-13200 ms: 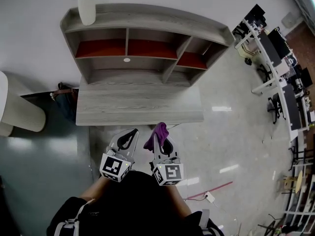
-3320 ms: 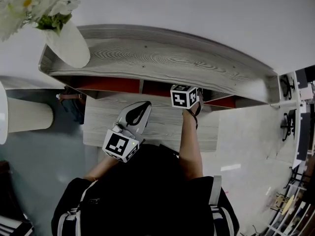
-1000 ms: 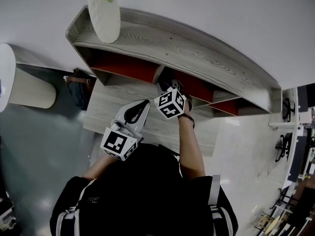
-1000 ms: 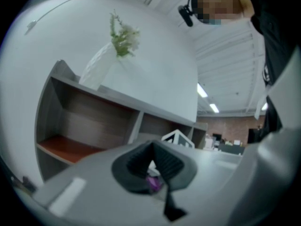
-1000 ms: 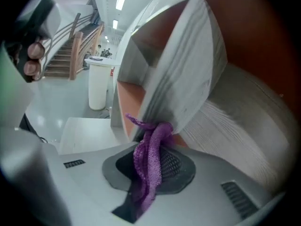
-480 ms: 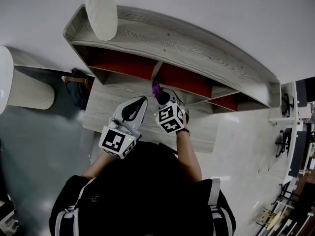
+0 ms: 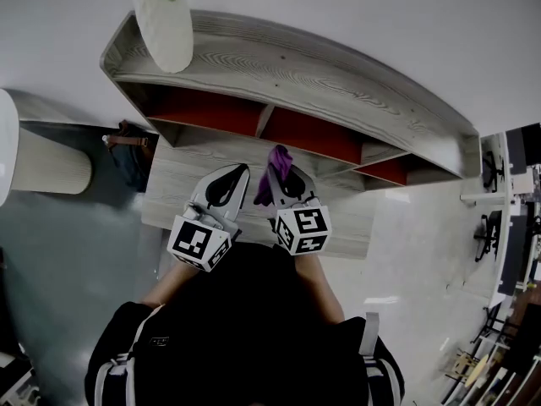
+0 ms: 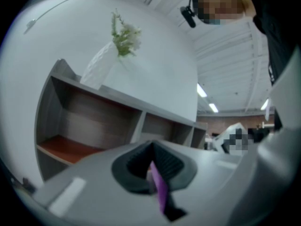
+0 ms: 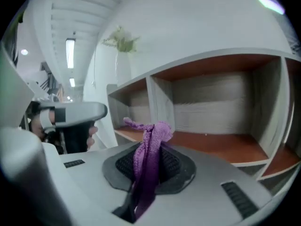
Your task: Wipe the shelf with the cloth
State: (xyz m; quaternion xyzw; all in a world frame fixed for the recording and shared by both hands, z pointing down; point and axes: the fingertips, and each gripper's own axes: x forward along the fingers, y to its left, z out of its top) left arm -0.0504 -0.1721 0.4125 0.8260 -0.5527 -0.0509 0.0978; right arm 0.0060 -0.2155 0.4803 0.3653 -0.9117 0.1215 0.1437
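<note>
The grey wooden shelf [image 7: 279,66] has red-floored compartments [image 7: 313,138] under its top board. My right gripper [image 7: 283,180] hangs in front of the middle compartment, above the lower desk board [image 7: 173,189], shut on a purple cloth [image 7: 272,172]. In the right gripper view the cloth [image 9: 149,149] stands bunched up out of the shut right gripper [image 9: 150,166], apart from the orange compartment floor [image 9: 211,145]. My left gripper [image 7: 221,191] is beside it on the left, shut. In the left gripper view the left gripper [image 8: 151,166] shows a thin purple strip at the seam between its jaws.
A white vase [image 7: 163,24] with a plant stands on the left end of the shelf top. A white round object [image 7: 42,172] and a dark bag [image 7: 127,142] are on the floor to the left. Office desks [image 7: 499,252] line the far right.
My right gripper has drawn back out of the middle compartment toward the person, carrying the cloth with it. The left gripper has barely moved.
</note>
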